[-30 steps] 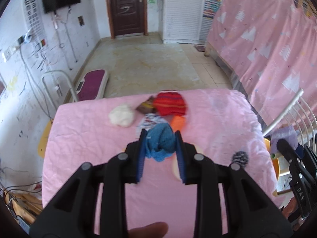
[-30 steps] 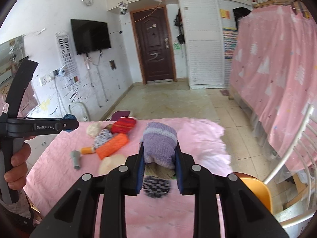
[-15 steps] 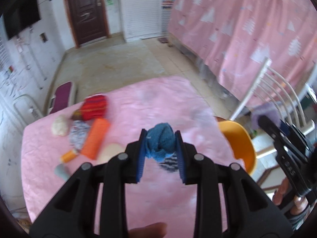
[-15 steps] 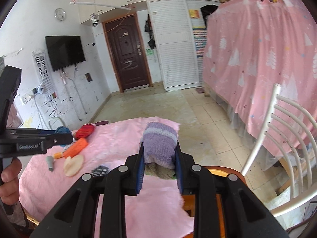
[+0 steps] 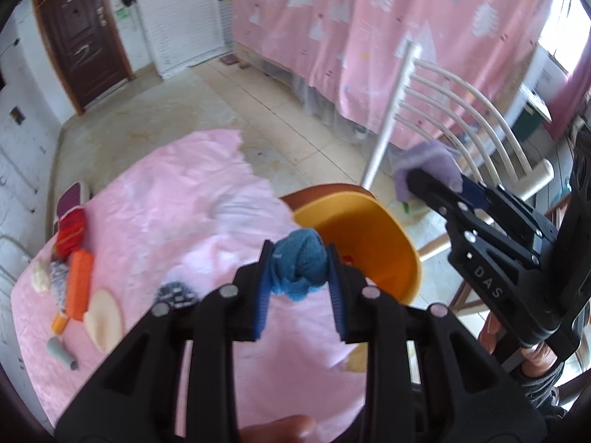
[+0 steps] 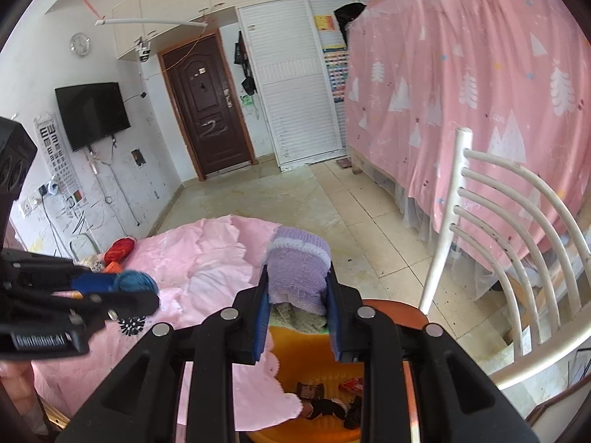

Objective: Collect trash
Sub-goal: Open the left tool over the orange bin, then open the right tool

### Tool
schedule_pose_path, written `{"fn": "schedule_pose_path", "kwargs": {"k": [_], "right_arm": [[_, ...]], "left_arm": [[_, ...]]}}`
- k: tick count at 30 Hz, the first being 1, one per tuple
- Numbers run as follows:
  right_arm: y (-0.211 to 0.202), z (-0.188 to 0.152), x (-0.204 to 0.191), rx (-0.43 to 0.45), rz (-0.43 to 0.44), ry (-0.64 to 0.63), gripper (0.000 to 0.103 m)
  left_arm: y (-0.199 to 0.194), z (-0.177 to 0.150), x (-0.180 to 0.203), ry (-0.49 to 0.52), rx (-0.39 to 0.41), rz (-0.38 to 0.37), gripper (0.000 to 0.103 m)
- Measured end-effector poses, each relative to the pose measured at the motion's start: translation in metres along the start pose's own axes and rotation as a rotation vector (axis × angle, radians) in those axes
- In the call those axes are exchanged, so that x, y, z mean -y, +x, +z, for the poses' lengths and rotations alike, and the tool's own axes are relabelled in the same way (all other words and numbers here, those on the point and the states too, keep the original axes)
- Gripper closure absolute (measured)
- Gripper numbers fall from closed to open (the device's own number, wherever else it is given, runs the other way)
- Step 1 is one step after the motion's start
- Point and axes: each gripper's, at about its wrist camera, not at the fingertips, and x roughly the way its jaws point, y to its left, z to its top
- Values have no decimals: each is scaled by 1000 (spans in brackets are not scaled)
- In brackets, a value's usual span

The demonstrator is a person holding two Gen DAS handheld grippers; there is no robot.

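My left gripper (image 5: 299,277) is shut on a blue knitted ball (image 5: 300,265) and holds it above the edge of the pink-covered table (image 5: 184,199), beside the orange bin (image 5: 365,232). My right gripper (image 6: 297,295) is shut on a purple knitted item (image 6: 297,269) and holds it over the orange bin (image 6: 314,354), which has wrappers (image 6: 325,402) at the bottom. The right gripper and the purple item (image 5: 424,166) also show in the left wrist view beyond the bin. The left gripper with the blue ball (image 6: 135,282) shows at the left of the right wrist view.
On the table lie a red knitted item (image 5: 70,232), an orange item (image 5: 79,284), a cream disc (image 5: 103,321), a grey piece (image 5: 61,350) and a black-and-white ball (image 5: 175,293). A white chair (image 6: 491,243) stands right of the bin. A pink curtain (image 6: 461,92) hangs behind.
Both grippers have swung right, away from the table's middle toward the orange bin, still holding their items. The bin's inside has come into the right wrist view.
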Motion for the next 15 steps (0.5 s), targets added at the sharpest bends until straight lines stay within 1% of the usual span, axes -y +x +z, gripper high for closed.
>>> {"fn": "schedule_pose_path", "kwargs": {"k": [4,6,9,10,12,15], "right_arm": [[-3,-2,13,3,-2,33,87],[-2,-4,17,2,-1,44,87],[1,-5,19,-4,3,56,87],[2,-6,20,-9,8,62,87],[6,-5,21,-21,17,70,87],[11,-7,22,-43,32,84,82]], "left_arm": [[11,5,18,33,-18,-2,77],[15,7,23,40,-27,-3,74],[18,9,25,40,-29,-7,65],[18,9,26,39,-28,-9,60],[19,9,26,37,-28,-8,58],[20,9,25,33,-31,-4,58]]}}
